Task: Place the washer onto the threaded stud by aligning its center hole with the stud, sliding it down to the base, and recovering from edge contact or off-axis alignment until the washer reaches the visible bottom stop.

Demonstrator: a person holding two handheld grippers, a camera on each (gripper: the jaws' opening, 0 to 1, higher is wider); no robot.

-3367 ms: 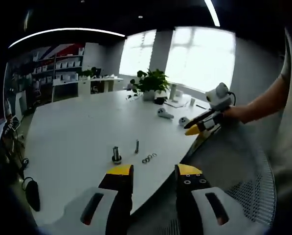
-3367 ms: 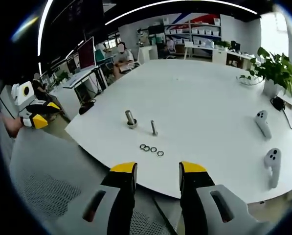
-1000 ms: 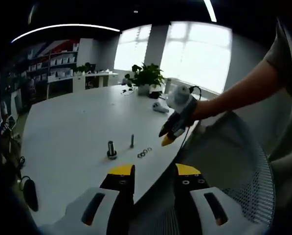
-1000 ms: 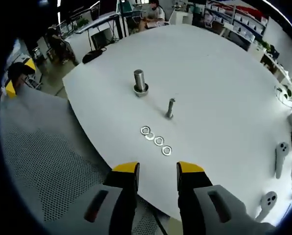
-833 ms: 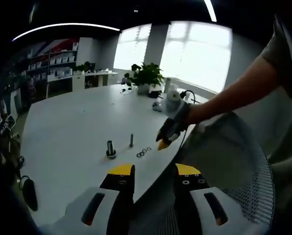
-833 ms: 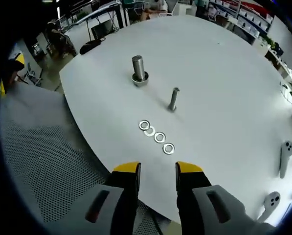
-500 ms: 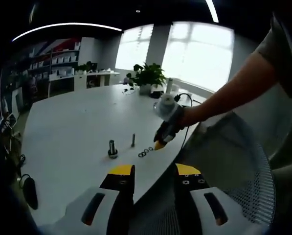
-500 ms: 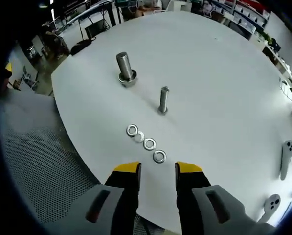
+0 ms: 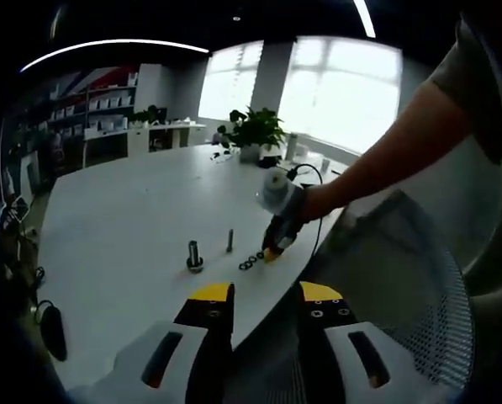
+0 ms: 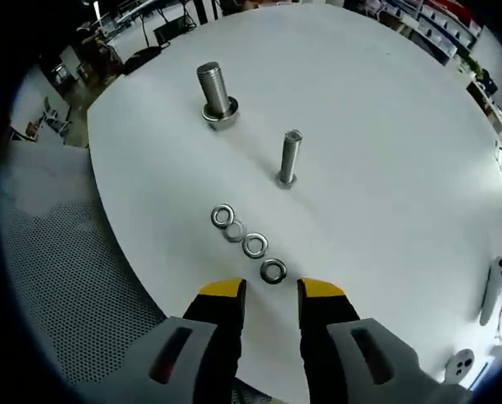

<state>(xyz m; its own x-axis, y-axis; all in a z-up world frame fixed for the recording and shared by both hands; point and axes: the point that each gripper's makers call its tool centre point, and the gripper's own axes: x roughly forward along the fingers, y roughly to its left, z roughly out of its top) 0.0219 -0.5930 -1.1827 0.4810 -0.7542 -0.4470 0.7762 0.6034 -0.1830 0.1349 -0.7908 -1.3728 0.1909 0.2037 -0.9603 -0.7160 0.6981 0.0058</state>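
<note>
Right gripper (image 10: pixel 272 296) is hovering open over a row of washers.

Its yellow tips are standing apart with nothing between them, and the nearest washer (image 10: pixel 273 271) is lying on the white table (image 10: pixel 385 168) just ahead of them. Past the row, the thin stud (image 10: pixel 289 158) is standing upright, and a fatter bolt (image 10: pixel 214 94) is standing farther off. The left gripper (image 9: pixel 261 296) is waiting open too, well back from the table edge.

Hand-held gripper (image 10: pixel 272 295): yellow tips, black jaws w/ screws, grey body; dark short sleeve (image 9: pixel 478 93).
</note>
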